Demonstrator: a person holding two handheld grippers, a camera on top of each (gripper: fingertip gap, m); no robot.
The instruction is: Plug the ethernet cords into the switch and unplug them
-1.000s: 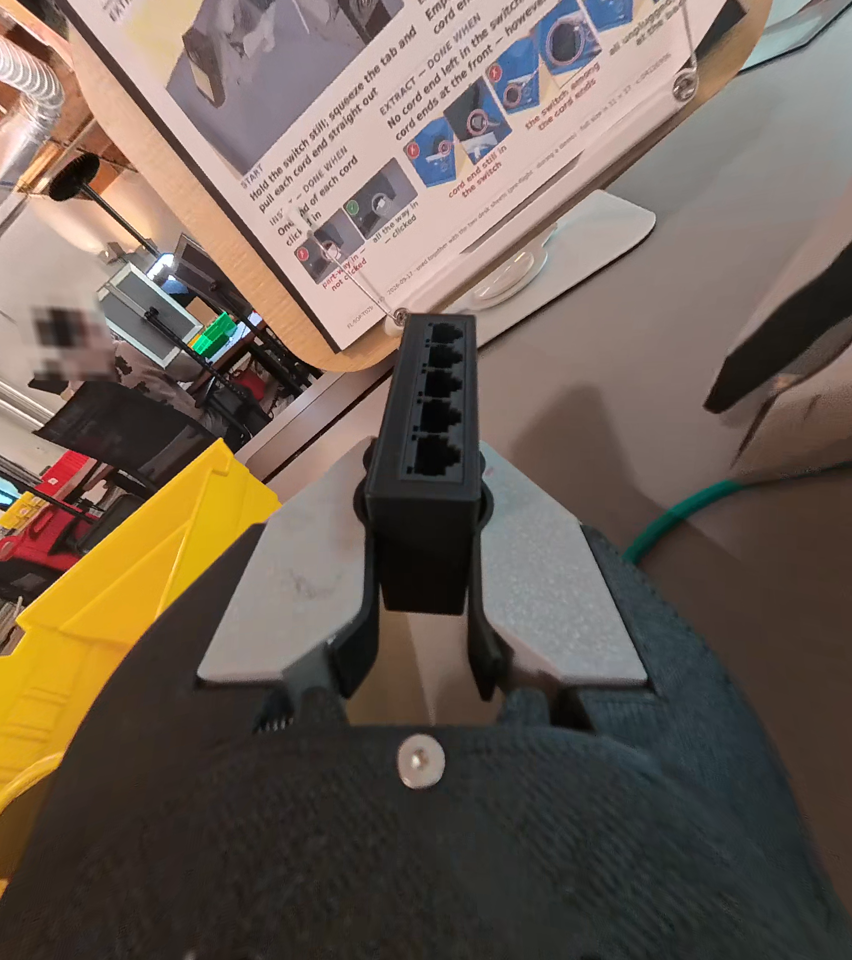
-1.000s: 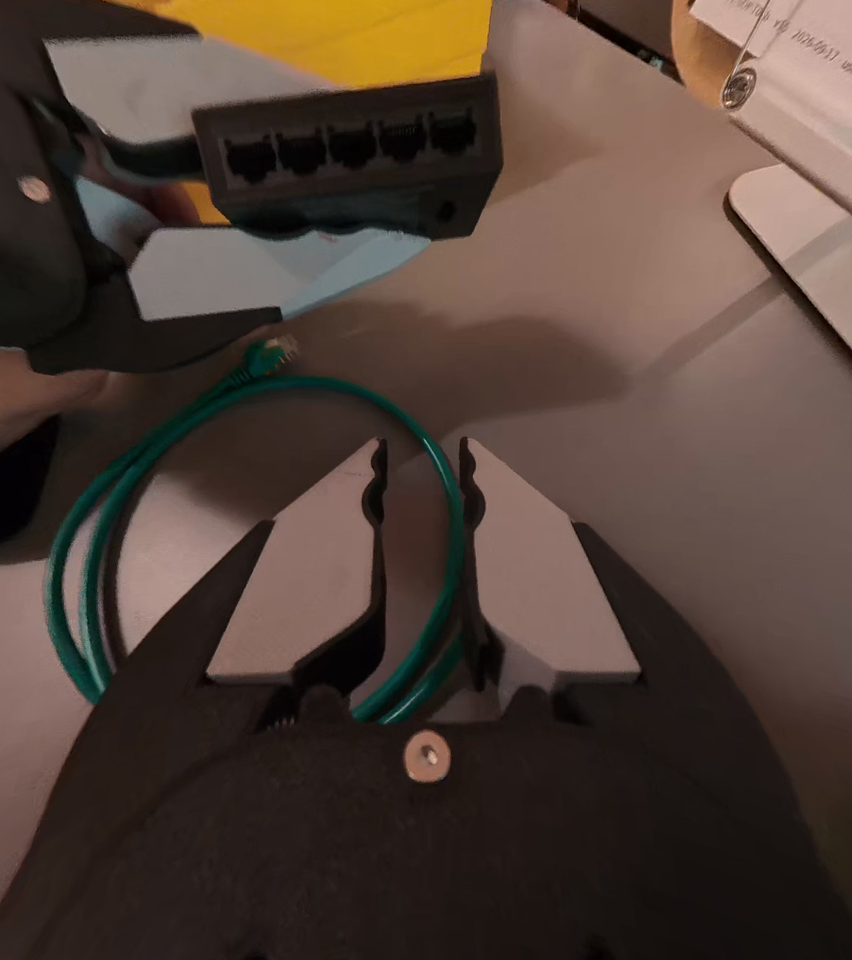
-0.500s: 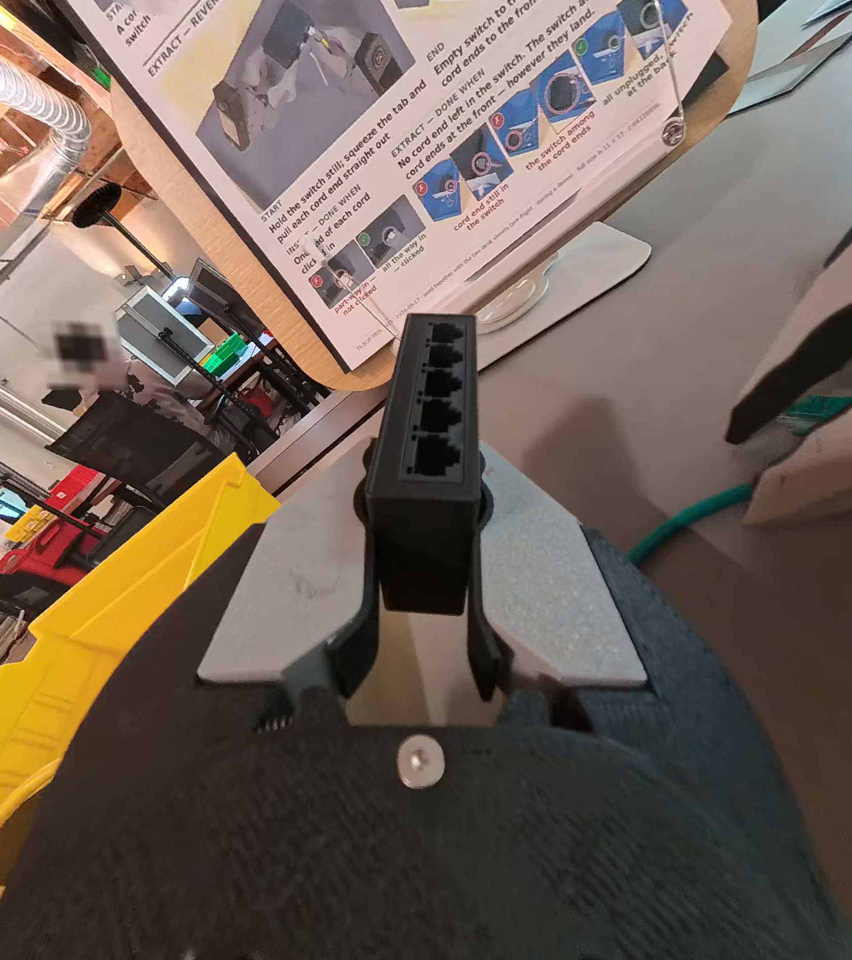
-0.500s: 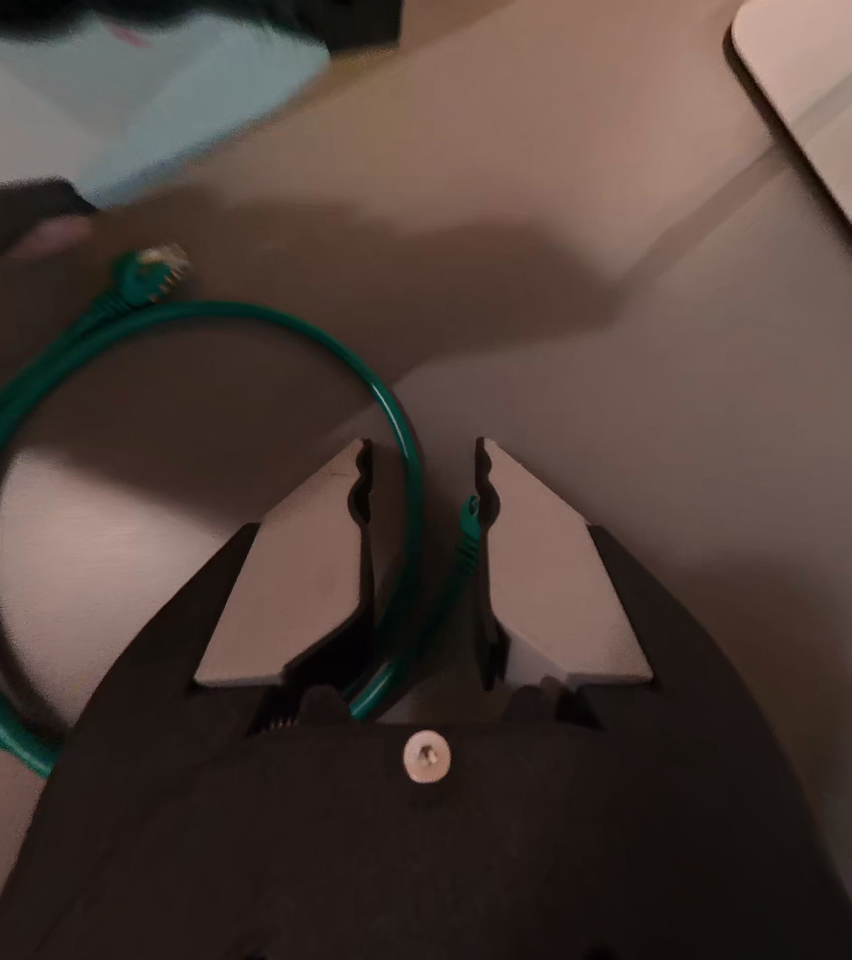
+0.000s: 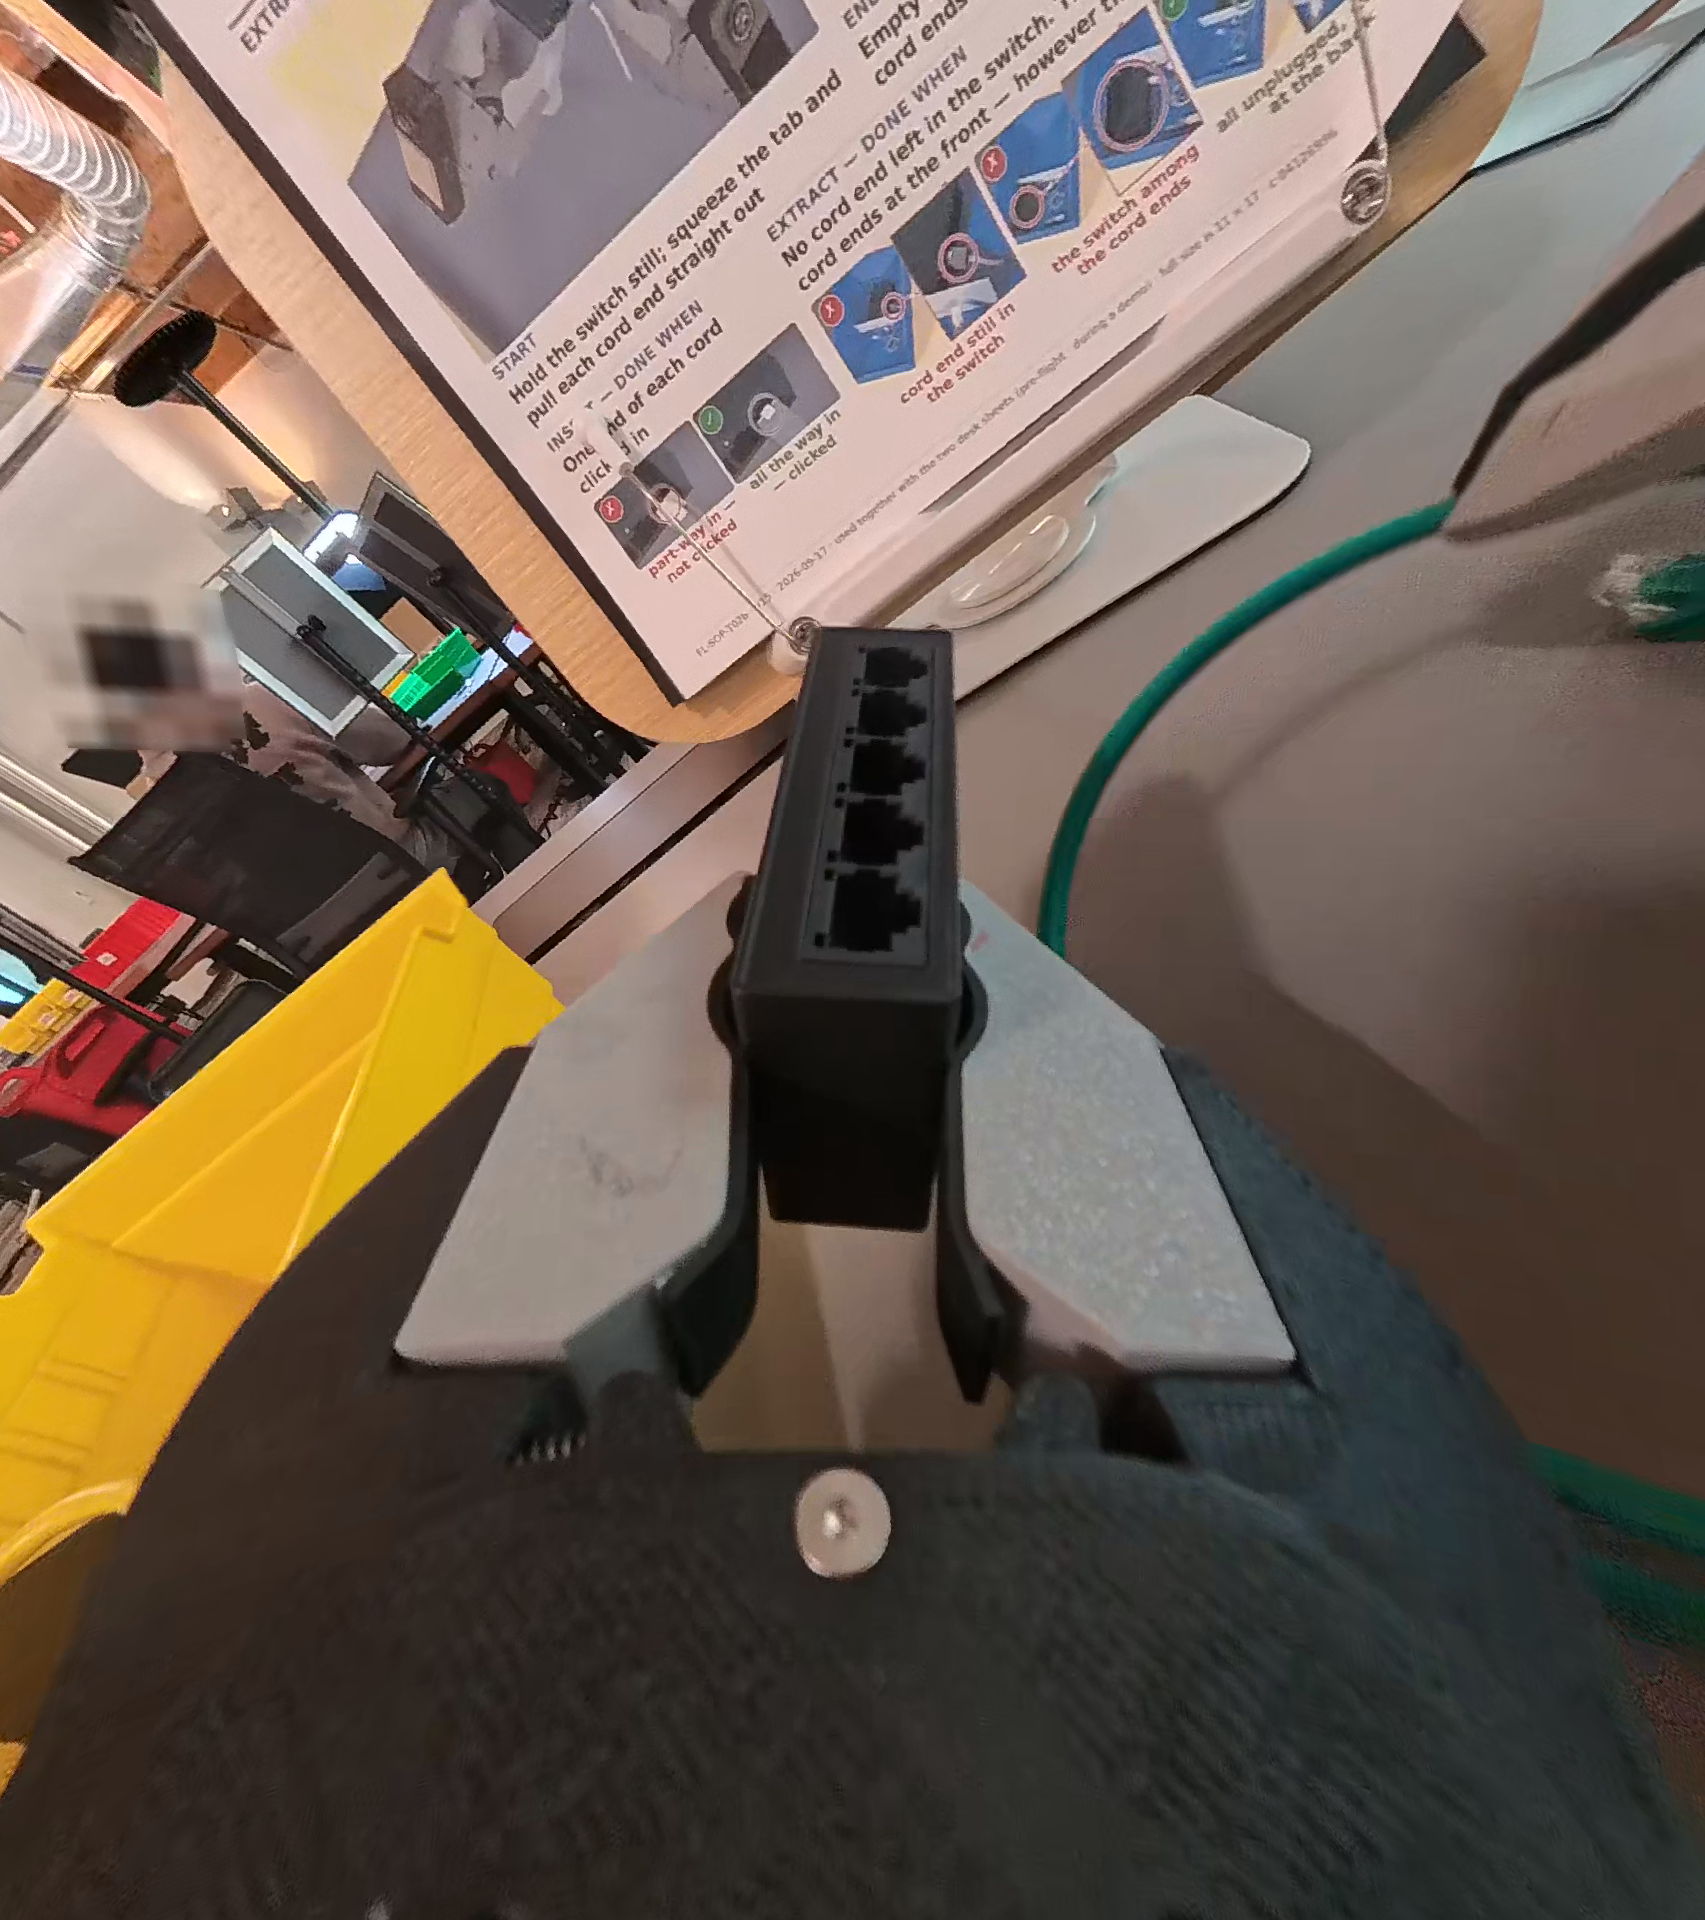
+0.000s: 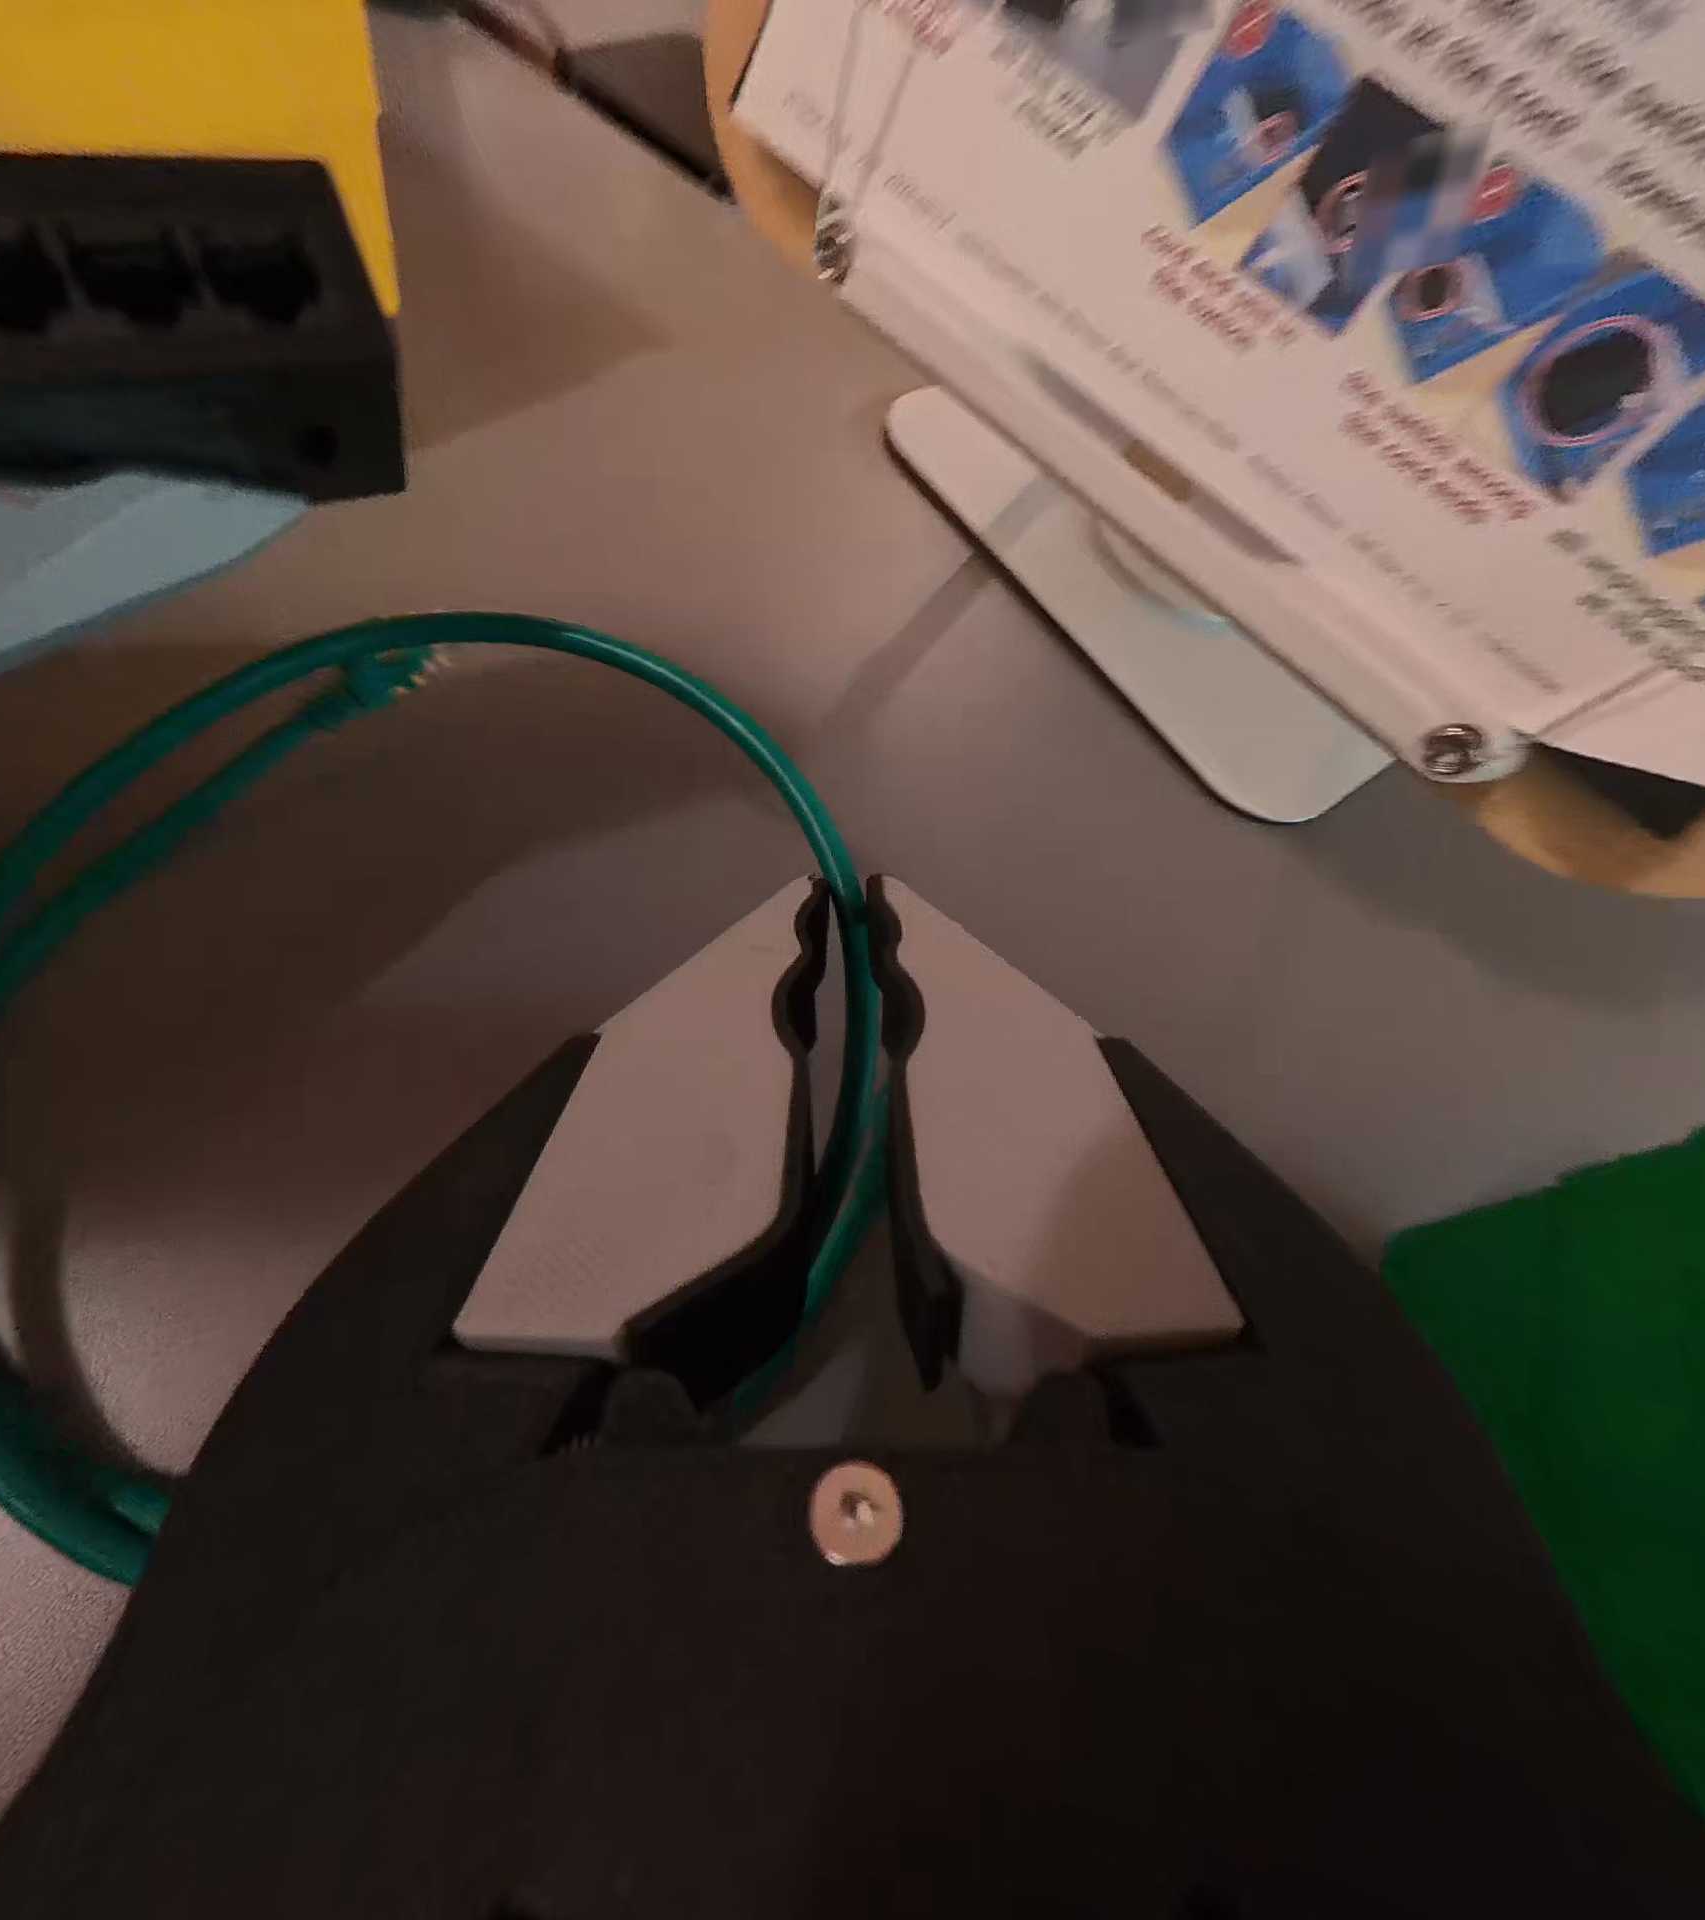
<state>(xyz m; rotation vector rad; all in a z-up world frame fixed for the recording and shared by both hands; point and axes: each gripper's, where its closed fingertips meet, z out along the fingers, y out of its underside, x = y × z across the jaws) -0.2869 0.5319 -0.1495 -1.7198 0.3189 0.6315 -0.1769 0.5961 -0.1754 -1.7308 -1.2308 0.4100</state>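
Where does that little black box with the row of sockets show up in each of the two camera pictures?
Left wrist view: the switch sits dead centre, clamped between the left gripper fingers, sockets up.
Right wrist view: the switch is at the upper left edge, partly cut off.
Shared landmark: the instruction sheet on its stand.

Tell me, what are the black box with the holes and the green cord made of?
The switch looks like hard matte black plastic: crisp moulded edges, dull even surface, no shine. The green cord seems to have a smooth rubbery or vinyl jacket: it bends in a loop and shows a faint gloss. Its inside is hidden.
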